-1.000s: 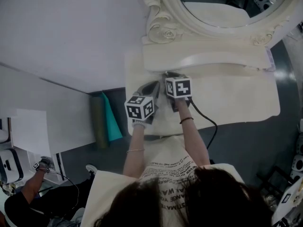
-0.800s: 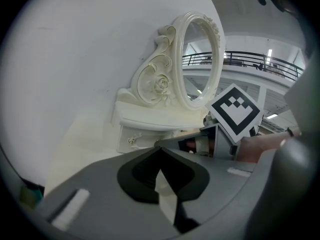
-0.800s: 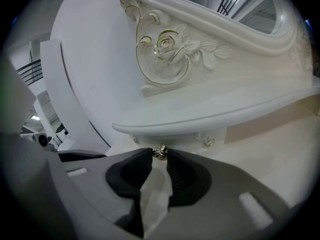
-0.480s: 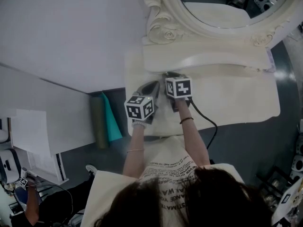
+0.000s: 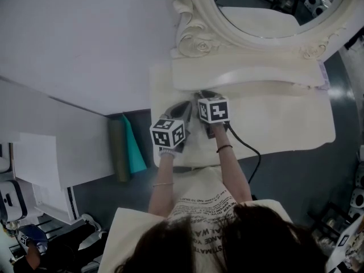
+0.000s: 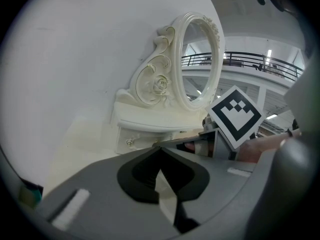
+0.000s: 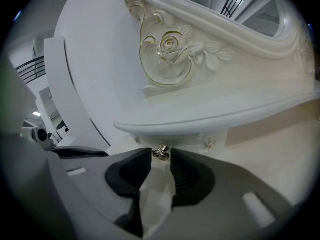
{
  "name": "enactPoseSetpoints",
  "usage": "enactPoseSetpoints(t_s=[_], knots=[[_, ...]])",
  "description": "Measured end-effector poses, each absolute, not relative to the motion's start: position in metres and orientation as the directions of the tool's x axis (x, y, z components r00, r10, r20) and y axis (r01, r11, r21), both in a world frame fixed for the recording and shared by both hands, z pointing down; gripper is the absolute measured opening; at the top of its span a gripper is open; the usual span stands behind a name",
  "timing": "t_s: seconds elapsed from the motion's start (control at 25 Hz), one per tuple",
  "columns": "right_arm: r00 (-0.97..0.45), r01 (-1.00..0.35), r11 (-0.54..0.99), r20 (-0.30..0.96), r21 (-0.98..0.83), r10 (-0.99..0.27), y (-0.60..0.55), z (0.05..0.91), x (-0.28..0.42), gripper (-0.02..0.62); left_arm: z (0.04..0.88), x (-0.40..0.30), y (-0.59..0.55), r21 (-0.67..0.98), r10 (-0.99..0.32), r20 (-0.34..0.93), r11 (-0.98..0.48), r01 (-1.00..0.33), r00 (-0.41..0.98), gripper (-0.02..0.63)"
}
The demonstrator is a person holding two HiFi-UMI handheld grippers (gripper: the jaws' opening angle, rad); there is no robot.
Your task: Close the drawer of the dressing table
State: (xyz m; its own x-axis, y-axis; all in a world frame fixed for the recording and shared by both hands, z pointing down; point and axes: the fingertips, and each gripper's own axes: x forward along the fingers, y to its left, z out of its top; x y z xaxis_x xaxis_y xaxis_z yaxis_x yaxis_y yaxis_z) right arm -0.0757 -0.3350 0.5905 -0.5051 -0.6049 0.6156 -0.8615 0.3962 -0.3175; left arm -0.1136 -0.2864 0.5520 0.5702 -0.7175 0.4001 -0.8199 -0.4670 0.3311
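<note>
One dressing table (image 5: 273,118) and one oval mirror (image 5: 267,4) being shown, two metal knobs being seen, near knob (image 7: 161,152) and far knob (image 7: 210,144), two grippers being held, left gripper (image 6: 159,148) and right gripper (image 7: 161,159), one green roll (image 5: 118,147) being shown.

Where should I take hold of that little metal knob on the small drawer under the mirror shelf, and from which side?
Pinch the metal knob by its left and right sides, coming straight on from the front. It juts out of the drawer toward you, so tongs closing sideways fit around it. The right tongs, whose jaws have just been opening, bracket it without pressing.
</note>
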Motion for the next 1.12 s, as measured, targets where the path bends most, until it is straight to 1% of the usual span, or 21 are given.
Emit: enactPoseSetpoints(t_s=[0.32,0.48,0.64,0.68,0.84,1.04,1.12], knots=[[-0.541,-0.840,0.433,0.569,-0.327,-0.619,-0.328,0.577,-0.070,0.107,0.534,-0.114,-0.283,0.326,-0.735,0.361,-0.477,-0.816,0.574,0.001],[-0.585,-0.804,0.524,0.531,-0.280,-0.613,-0.324,0.555,-0.067,0.107,0.518,-0.108,-0.276,0.306,-0.738,0.325,-0.510,-0.804,0.592,0.000],[-0.651,-0.752,0.598,0.461,-0.279,-0.603,-0.307,0.530,-0.067,0.104,0.507,-0.103,-0.268,0.282,-0.739,0.297,-0.537,-0.795,0.604,0.001],[-0.661,-0.743,0.608,0.450,-0.280,-0.600,-0.303,0.525,-0.067,0.092,0.504,-0.102,-0.266,0.278,-0.740,0.290,-0.541,-0.794,0.606,0.001],[-0.715,-0.694,0.661,0.373,-0.284,-0.591,-0.283,0.499,-0.069,0.077,0.487,-0.101,-0.255,0.255,-0.752,0.247,-0.558,-0.790,0.611,0.001],[-0.749,-0.661,0.706,0.281,-0.253,-0.600,-0.264,0.468,-0.069,0.003,0.463,-0.100,-0.244,0.221,-0.767,0.178,-0.579,-0.785,0.617,0.002],[-0.762,-0.646,0.720,0.254,-0.253,-0.595,-0.260,0.460,-0.071,0.003,0.454,-0.099,-0.242,0.210,-0.770,0.156,-0.586,-0.783,0.619,0.001]])
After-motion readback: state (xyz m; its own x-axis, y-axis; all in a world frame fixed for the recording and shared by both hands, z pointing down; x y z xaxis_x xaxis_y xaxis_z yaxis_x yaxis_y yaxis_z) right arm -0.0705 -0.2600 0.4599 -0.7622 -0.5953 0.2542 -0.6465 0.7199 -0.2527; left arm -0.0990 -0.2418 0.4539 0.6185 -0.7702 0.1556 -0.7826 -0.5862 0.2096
